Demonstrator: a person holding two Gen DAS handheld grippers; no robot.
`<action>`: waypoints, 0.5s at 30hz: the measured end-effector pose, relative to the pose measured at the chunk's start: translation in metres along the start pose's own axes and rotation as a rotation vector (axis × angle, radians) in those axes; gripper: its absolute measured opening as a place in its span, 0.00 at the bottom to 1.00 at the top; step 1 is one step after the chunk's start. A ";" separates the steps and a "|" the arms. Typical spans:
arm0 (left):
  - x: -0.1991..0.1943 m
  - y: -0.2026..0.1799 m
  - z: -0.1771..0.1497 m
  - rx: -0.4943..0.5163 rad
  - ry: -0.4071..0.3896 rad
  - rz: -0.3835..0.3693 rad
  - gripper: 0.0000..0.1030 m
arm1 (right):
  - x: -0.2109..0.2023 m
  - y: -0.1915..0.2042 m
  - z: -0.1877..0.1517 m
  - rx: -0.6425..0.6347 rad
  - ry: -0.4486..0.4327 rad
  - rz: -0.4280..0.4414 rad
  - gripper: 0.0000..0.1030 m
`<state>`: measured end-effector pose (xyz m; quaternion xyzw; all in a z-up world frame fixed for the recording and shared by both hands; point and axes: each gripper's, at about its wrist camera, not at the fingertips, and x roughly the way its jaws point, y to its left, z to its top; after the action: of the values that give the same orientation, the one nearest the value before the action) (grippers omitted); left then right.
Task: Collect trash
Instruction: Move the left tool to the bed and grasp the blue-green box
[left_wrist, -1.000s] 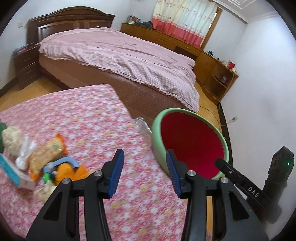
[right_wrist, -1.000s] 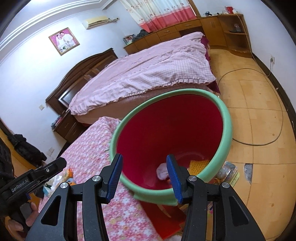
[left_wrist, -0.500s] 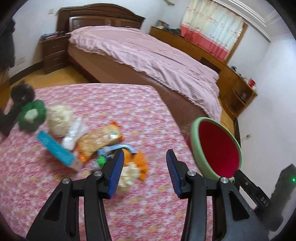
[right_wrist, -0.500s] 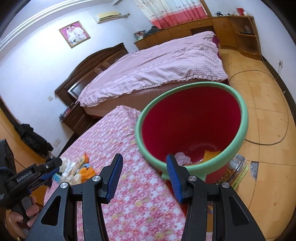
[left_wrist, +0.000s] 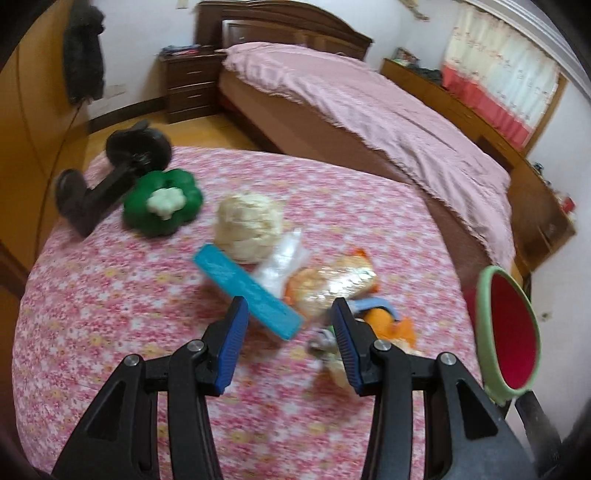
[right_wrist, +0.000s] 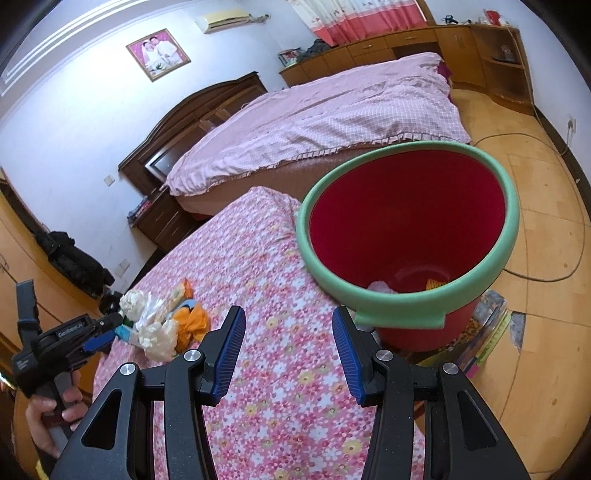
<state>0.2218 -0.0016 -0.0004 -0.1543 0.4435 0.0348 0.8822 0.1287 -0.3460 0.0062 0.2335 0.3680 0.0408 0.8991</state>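
- Left gripper: jaws apart, nothing between the pads; it hangs over the flowered pink cloth, pointing down at the trash pile.
- Just ahead of its fingertips: a teal flat box, a clear orange-edged snack wrapper, an orange scrap and a crumpled whitish wad.
- Further off: a green flower-shaped object beside a black stand.
- Right gripper: jaws apart, empty, over the cloth's near edge.
- Red bucket with a green rim stands just off the cloth edge; some scraps lie inside.
- A hand holds the left gripper's grip.
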 end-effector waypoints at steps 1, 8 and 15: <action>0.002 0.003 0.001 -0.008 0.006 0.007 0.46 | 0.001 0.001 -0.001 -0.001 0.003 0.001 0.49; 0.019 0.017 0.006 -0.054 0.039 0.032 0.46 | 0.010 0.003 -0.005 -0.002 0.029 0.006 0.49; 0.030 0.014 0.009 -0.067 0.051 0.013 0.46 | 0.018 0.004 -0.010 -0.002 0.053 0.012 0.49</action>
<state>0.2446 0.0118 -0.0226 -0.1817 0.4654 0.0514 0.8647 0.1356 -0.3341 -0.0099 0.2335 0.3904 0.0531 0.8890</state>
